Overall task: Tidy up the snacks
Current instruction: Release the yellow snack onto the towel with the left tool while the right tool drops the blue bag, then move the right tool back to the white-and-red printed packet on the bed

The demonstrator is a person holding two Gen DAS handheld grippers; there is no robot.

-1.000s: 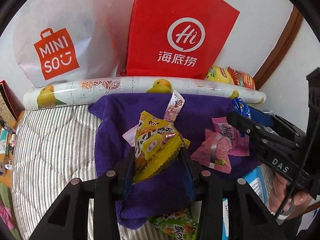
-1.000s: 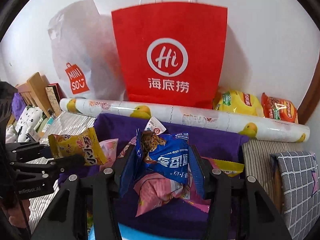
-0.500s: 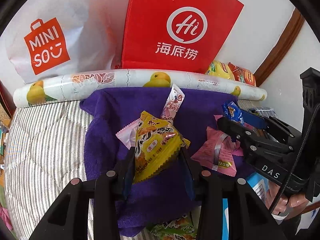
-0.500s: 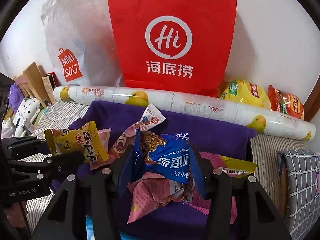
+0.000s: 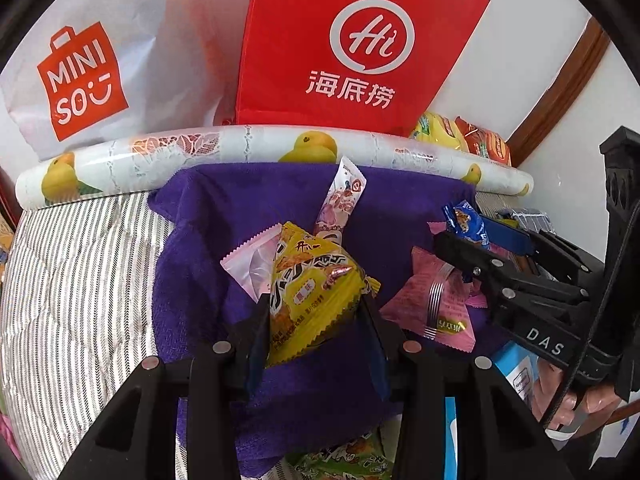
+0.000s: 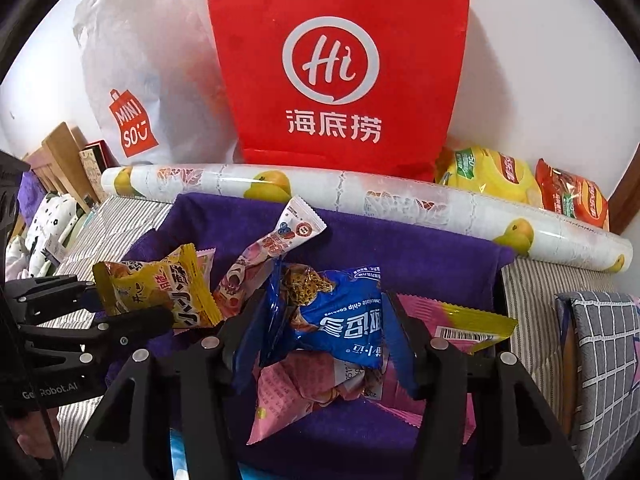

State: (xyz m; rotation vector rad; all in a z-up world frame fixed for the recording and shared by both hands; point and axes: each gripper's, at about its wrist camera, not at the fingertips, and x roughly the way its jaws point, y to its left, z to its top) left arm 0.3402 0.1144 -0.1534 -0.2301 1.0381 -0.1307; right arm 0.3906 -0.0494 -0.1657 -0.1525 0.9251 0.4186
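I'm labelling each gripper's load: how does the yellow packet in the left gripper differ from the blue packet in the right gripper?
The yellow snack packet has black lettering; the blue cookie packet has white lettering and a chocolate chip cookie picture. The yellow packet looks puffed and sealed, while the blue packet looks crumpled. Both are single-serve foil packets, clamped by the left gripper and the right gripper, above the purple towel.

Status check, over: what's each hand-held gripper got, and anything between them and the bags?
Left hand-held gripper shut on yellow snack pack. Right hand-held gripper shut on blue cookie pack. Rolled mat lies across front of red bag.
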